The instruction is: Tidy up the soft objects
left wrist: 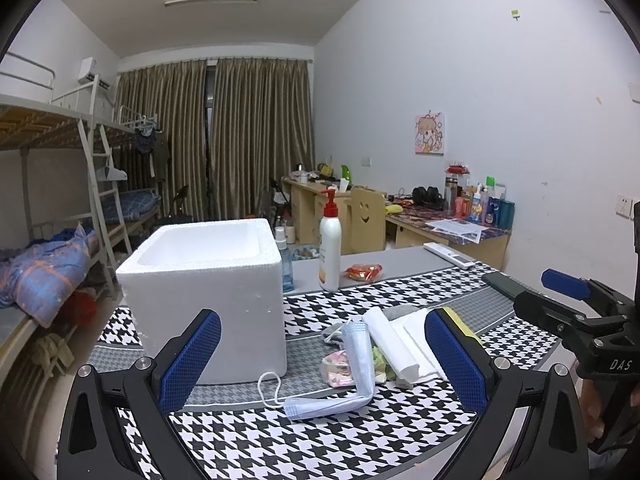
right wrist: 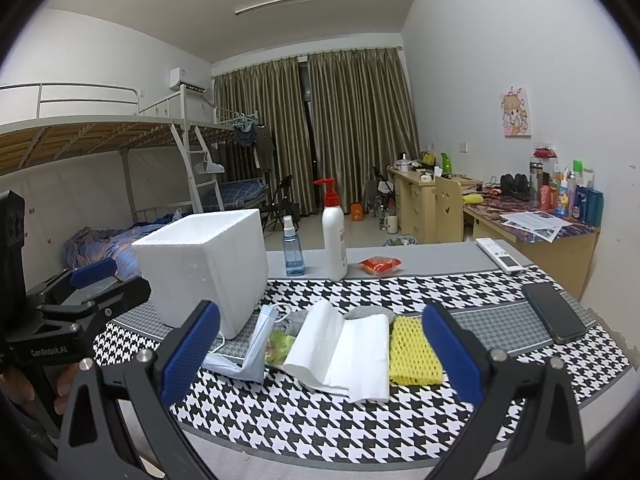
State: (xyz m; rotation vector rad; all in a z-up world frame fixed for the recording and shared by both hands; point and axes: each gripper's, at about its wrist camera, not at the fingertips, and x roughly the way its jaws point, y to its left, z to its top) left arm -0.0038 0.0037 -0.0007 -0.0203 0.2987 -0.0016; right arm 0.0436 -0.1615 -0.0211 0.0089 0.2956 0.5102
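On the houndstooth-patterned table (right wrist: 360,432), a loose pile of soft items lay just to the right of a white foam box (left wrist: 208,280), which stood open at the top. The pile comprised a blue face mask (left wrist: 356,364) with its ear loop trailing toward the box, white folded tissue paper (right wrist: 344,356), a yellow foam net (right wrist: 414,354), a grey cloth (right wrist: 370,313) partly hidden behind the tissue, and small snack packets (left wrist: 338,368) tucked under the mask. The left gripper (left wrist: 320,360) was held above the near edge of the table with its blue-padded jaws spread wide, grasping nothing; the mask lay between them in the left wrist view. The right gripper (right wrist: 320,354) was likewise released, jaws wide apart, framing the tissue and net without contact. Behind the pile stood a white pump bottle (right wrist: 334,232) and a blue spray bottle (right wrist: 293,249), with a red packet (right wrist: 379,265) beside them. A remote control (right wrist: 500,255) and a dark phone (right wrist: 554,312) lay to the right.
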